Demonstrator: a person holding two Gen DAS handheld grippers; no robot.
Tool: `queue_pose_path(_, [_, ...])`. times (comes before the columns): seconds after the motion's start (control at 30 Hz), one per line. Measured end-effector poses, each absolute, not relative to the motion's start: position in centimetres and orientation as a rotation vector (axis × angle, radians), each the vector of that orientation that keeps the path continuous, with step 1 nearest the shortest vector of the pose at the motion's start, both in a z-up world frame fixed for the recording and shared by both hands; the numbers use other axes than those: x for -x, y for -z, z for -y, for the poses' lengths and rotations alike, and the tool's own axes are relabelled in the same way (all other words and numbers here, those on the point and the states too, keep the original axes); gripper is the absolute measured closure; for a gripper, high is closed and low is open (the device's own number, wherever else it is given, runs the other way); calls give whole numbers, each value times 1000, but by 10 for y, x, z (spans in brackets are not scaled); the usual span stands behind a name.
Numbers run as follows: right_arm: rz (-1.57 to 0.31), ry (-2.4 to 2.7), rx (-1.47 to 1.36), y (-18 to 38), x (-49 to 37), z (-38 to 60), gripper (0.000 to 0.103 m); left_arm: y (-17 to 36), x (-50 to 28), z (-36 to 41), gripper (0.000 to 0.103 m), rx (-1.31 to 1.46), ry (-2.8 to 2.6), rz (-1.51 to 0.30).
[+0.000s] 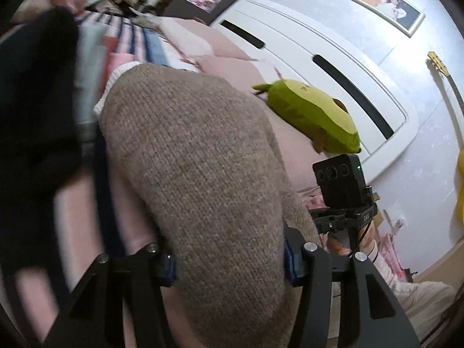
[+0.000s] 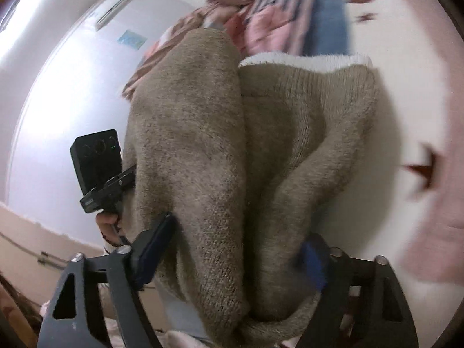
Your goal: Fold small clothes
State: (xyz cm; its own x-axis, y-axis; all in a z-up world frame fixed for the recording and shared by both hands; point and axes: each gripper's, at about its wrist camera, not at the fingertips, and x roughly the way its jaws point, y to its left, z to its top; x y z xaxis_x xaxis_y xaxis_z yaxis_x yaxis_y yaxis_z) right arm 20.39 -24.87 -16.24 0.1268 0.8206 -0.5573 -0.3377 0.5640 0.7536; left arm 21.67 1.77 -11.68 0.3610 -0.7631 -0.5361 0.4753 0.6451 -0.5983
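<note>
Both your left gripper and right gripper have their fingers clamped on the brown knitted sweater with the white ribbed trim, held up over the pink bed. I'd keep both grips level and lower it flat, so the fold lands even.

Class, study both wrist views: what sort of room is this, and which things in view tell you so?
Most likely a bedroom. A pink bedspread lies against a white headboard, with an avocado plush toy on the bed and a framed photo on the wall.
</note>
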Motion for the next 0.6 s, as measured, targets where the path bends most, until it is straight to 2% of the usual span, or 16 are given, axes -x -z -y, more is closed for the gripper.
queue_pose_path(0.07, [-1177, -949, -498, 163, -203, 216, 37, 113, -200, -55, 53, 372, 770, -878])
queue_pose_path(0.37, [-1239, -1174, -329, 155, -189, 24, 37, 99, -120, -217, 54, 372, 553, -794])
queue_pose_path(0.6, [-1230, -1249, -251, 154, -179, -111, 37, 88, -88, -326, 54, 339, 412, -755])
